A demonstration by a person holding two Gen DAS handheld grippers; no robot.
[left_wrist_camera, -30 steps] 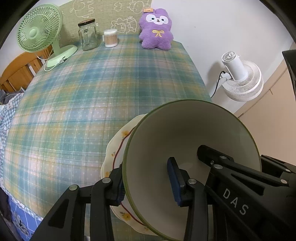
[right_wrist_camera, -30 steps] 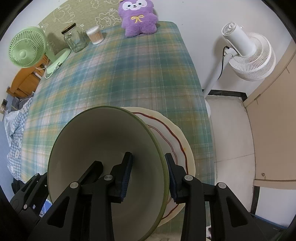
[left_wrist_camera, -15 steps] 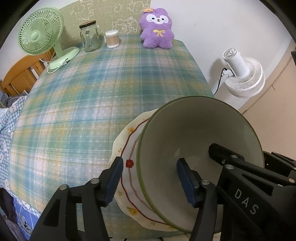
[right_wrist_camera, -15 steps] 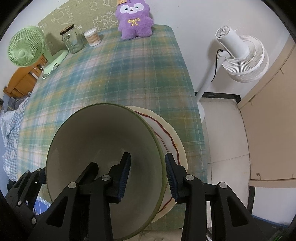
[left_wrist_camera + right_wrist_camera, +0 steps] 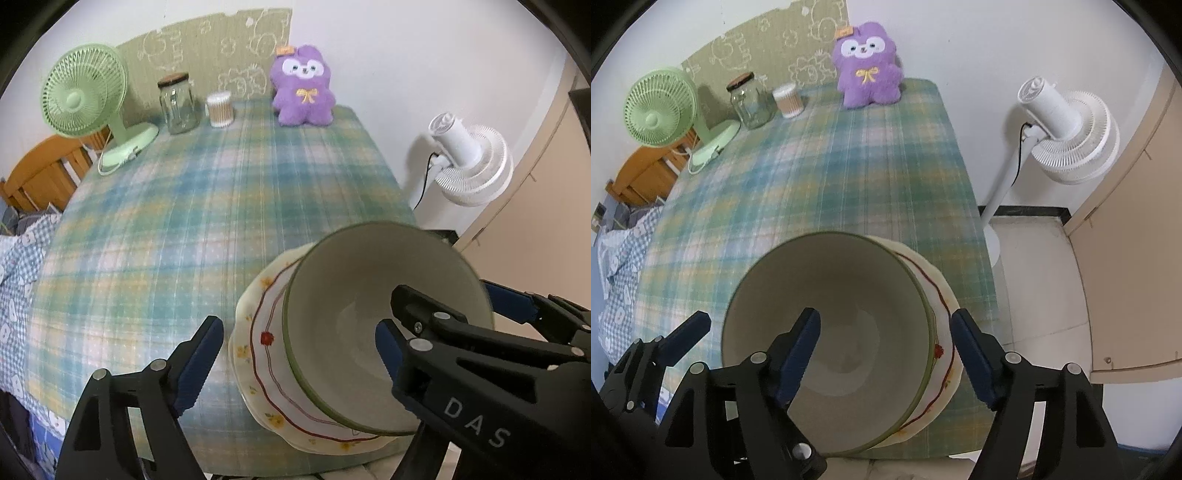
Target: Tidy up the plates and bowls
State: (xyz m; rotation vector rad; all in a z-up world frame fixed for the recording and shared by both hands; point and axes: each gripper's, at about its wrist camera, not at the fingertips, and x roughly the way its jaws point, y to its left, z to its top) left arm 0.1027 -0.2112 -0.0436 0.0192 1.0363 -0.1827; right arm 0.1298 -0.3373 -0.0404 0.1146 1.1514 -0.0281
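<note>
As spread: tongs [image 5: 295, 354] astride bowl [image 5: 354, 295].

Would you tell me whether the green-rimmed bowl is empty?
Empty: the bowl shows only its bare pale inside, standing upright on the plate.

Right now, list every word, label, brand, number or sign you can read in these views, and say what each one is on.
"DAS": white letters on the black body of the right gripper, seen from the left wrist view.
Orange tag on the purple plush toy: too small to read.
Green board behind the table: only line doodles, no readable words.
Bowl and plate: no text visible.
</note>
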